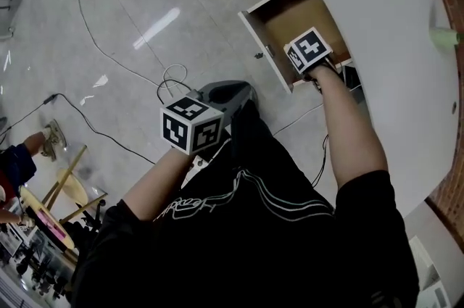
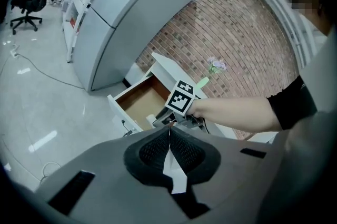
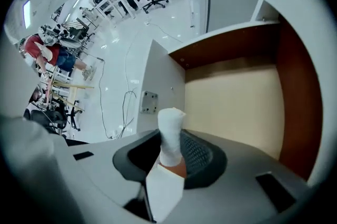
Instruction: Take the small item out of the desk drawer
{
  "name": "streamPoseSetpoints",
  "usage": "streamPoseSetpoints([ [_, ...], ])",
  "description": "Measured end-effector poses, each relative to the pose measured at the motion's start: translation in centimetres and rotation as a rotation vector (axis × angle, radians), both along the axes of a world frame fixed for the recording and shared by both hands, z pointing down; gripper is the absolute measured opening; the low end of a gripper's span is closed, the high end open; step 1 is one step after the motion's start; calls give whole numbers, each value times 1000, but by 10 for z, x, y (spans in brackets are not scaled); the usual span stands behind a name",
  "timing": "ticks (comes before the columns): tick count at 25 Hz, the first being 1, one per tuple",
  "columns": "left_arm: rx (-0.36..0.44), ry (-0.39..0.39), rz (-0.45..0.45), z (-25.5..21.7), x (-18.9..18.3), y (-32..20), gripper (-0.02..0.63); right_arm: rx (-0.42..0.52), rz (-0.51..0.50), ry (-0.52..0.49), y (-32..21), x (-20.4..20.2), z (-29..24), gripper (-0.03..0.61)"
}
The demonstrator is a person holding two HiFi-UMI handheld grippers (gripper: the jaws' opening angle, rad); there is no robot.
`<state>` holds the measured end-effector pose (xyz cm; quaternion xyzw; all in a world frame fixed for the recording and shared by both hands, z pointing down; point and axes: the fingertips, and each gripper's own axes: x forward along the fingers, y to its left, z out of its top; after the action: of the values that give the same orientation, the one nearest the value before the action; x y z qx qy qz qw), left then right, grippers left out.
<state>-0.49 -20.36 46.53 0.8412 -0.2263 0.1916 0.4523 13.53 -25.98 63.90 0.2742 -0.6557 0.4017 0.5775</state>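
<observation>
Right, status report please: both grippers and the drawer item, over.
Left gripper shut, empty. Right gripper shut on small white item, above open drawer. Nothing in the way.

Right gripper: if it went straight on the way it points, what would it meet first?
Probably the drawer, its floor near the front wall, led by the white item clamped in the right gripper; depth is unclear.
</observation>
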Motion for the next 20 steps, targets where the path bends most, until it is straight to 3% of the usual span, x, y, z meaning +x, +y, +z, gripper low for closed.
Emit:
streamPoseSetpoints([
  [9,130,14,14,-79,-11,20,23,281,17,-130,24,-31,-132,129],
  [14,203,34,7,-129,-15,39,24,424,58,-267,60,-43,-216,129],
  [20,294,77,33,-192,-17,74,23,664,87,-430,108,-66,-324,130],
])
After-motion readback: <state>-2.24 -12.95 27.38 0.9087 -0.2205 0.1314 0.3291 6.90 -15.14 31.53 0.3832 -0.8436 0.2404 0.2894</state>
